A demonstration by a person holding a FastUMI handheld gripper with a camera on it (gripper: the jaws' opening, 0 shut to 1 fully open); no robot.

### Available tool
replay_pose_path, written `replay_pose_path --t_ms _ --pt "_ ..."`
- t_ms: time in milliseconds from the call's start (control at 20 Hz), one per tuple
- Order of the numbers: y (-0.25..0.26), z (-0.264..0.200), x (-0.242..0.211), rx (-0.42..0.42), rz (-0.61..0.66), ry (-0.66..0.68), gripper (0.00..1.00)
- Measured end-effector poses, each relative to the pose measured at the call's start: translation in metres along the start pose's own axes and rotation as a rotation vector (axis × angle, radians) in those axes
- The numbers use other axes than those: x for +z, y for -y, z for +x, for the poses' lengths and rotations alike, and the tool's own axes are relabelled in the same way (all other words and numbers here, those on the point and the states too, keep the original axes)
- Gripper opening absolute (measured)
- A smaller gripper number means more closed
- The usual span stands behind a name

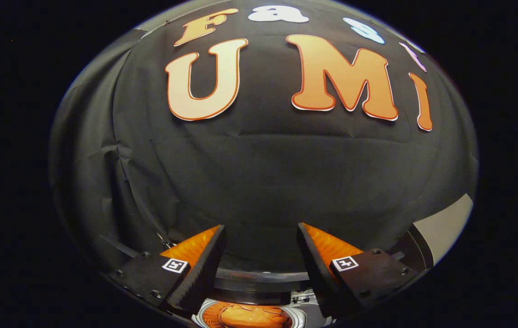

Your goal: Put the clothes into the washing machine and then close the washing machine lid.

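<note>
My gripper (261,232) is open, its two fingers spread wide with nothing between them, held high and facing the black cloth wall. Below the fingers, low between them, I see the round mouth of the washing machine (302,312) with an orange cloth (249,315) lying inside the drum. A dark curved rim, apparently the raised lid (259,277), runs across just behind the opening. The machine lies under and slightly behind the fingertips, not ahead of them.
The black cloth wall (259,173) stands close ahead, beyond the fingers. A pale grey panel (445,228) shows to the right of the right finger, next to a dark frame edge.
</note>
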State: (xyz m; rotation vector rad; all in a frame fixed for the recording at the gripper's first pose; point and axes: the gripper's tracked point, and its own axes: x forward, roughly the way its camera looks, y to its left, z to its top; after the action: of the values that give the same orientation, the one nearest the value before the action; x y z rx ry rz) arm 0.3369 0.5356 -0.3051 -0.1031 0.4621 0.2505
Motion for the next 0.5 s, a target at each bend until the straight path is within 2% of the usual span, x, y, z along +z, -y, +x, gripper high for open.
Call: replay_pose_path --t_ms 500 --pt "-0.007 -0.058 -0.039 0.019 -0.003 0.003 0.99"
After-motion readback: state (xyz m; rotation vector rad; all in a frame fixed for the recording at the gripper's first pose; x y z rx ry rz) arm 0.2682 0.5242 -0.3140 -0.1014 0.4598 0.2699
